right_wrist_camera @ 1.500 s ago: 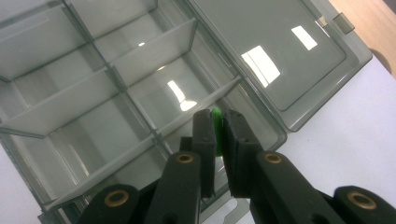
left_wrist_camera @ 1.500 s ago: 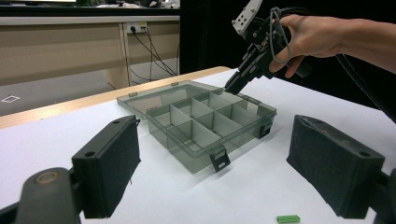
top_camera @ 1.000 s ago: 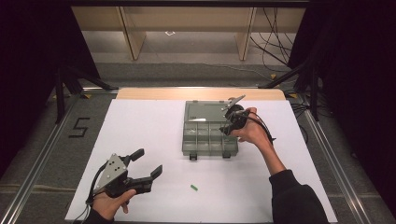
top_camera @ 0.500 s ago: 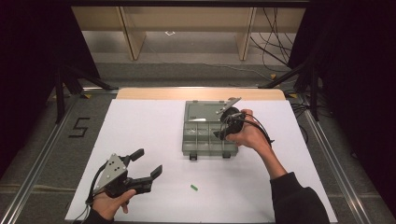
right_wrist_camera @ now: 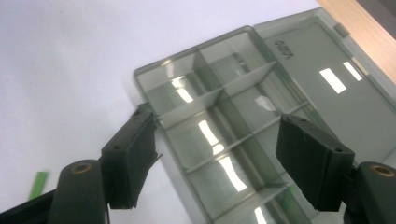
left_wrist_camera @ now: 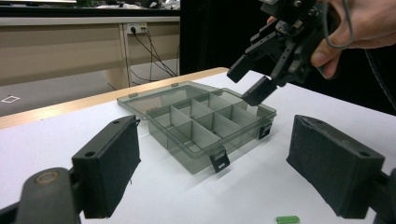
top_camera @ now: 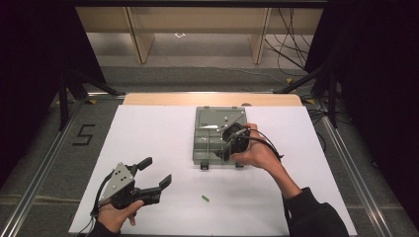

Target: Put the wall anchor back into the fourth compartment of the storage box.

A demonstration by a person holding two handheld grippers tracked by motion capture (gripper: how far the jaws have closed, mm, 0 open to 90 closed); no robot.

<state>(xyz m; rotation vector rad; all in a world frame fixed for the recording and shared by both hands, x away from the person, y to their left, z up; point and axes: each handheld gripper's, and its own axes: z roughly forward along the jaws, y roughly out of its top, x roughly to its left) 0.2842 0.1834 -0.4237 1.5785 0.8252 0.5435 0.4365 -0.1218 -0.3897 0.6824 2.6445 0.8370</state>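
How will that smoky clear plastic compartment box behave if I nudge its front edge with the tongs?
The smoky clear plastic compartment box looks thin-walled and its compartments look empty, so probably light. On the smooth white table sheet it would likely slide rather than tip. Its lid lies flat open behind, so it may swing.

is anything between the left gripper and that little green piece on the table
Nothing visible. The left gripper is open, and bare white table lies between it and the green piece. The compartment box sits farther back, off that line.

Compartment box (top_camera: 213, 136): one, lid open
Green piece (top_camera: 205, 198): one, near the box's front edge
Grippers: two, left (top_camera: 154, 174) and right (top_camera: 223, 148)
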